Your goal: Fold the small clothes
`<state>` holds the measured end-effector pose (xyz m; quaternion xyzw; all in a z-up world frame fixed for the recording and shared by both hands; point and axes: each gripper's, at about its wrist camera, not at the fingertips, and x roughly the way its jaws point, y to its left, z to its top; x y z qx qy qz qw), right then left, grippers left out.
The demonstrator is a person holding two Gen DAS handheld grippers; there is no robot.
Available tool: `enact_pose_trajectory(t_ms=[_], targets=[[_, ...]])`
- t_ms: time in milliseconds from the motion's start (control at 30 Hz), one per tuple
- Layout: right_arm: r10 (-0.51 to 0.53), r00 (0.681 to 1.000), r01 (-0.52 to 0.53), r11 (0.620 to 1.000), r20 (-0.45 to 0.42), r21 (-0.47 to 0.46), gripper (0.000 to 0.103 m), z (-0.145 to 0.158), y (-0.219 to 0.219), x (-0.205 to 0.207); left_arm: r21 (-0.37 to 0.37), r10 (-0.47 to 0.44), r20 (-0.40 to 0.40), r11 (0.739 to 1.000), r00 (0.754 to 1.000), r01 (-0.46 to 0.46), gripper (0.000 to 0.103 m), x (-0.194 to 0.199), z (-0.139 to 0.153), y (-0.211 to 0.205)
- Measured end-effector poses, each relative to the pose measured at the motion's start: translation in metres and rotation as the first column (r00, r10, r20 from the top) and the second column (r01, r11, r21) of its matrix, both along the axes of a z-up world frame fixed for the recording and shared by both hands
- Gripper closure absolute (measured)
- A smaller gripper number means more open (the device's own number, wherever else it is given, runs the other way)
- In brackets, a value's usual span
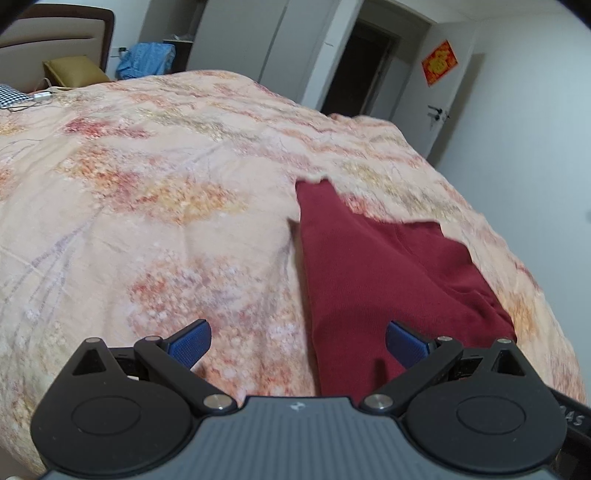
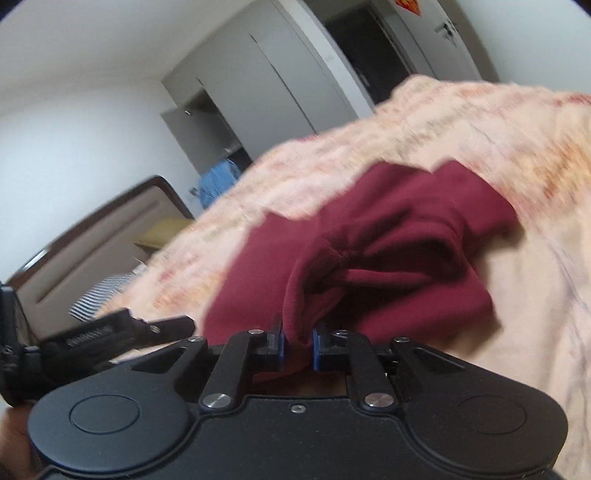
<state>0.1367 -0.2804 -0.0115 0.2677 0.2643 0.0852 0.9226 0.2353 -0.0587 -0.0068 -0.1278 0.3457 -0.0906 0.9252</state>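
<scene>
A dark red garment (image 1: 373, 273) lies on the floral bedspread (image 1: 155, 192), partly folded, its near edge below my left gripper. My left gripper (image 1: 298, 341) hovers wide open over that near left edge, with one blue pad (image 1: 190, 343) above the bedspread and the other above the red cloth. In the right wrist view the red garment (image 2: 388, 240) is bunched, and a fold of it runs down between the blue pads. My right gripper (image 2: 297, 345) is shut on that fold.
The bed fills most of both views. A headboard (image 1: 55, 33), an olive cushion (image 1: 74, 70) and a blue cloth (image 1: 147, 59) lie at the far end. Grey wardrobes (image 2: 266, 85) and a dark doorway (image 1: 354, 74) stand beyond. The left gripper's body (image 2: 110, 332) shows at the left of the right wrist view.
</scene>
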Motion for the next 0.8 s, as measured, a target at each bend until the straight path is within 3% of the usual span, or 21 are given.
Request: enact_pose_trajectory(t_ms=[100, 133, 233, 300, 467, 567, 700, 800], targets=[[0.000, 1.000, 0.001, 0.999, -0.024, 0.038, 0.089, -0.012, -0.004, -0.002, 0.021, -0.022, -0.056, 1.000, 0.998, 0.023, 0.000, 0.004, -0.014, -0.006], [0.013, 1.000, -0.013, 0.999, -0.015, 0.048, 0.084, -0.012, -0.005, -0.003, 0.030, -0.030, -0.065, 0.999, 0.997, 0.032, 0.000, 0.004, -0.018, -0.008], [0.055, 0.998, -0.056, 0.997, 0.015, 0.045, 0.062, -0.008, -0.013, -0.008, 0.064, -0.037, -0.055, 0.997, 0.998, 0.040, 0.000, 0.001, -0.022, -0.012], [0.056, 0.998, -0.057, 0.998, 0.032, 0.022, 0.040, -0.003, -0.022, -0.012, 0.066, -0.035, -0.055, 0.997, 0.998, 0.039, 0.000, 0.002, -0.022, -0.013], [-0.025, 0.997, 0.027, 0.999, 0.071, -0.034, 0.032, 0.011, -0.055, -0.004, 0.071, -0.038, -0.046, 0.997, 0.998, 0.041, 0.000, 0.001, -0.024, -0.014], [-0.062, 0.997, 0.065, 0.996, 0.055, -0.063, 0.033, 0.015, -0.079, 0.024, 0.066, -0.041, -0.038, 0.997, 0.998, 0.043, 0.000, 0.002, -0.024, -0.014], [-0.065, 0.998, 0.066, 0.995, 0.014, -0.080, 0.059, 0.010, -0.104, 0.075, 0.049, -0.045, -0.021, 0.998, 0.999, 0.046, 0.000, 0.002, -0.025, -0.014], [-0.043, 0.999, 0.041, 0.995, -0.019, -0.086, 0.063, 0.006, -0.110, 0.102, 0.052, -0.048, -0.016, 0.997, 0.999, 0.049, 0.000, 0.004, -0.027, -0.017]])
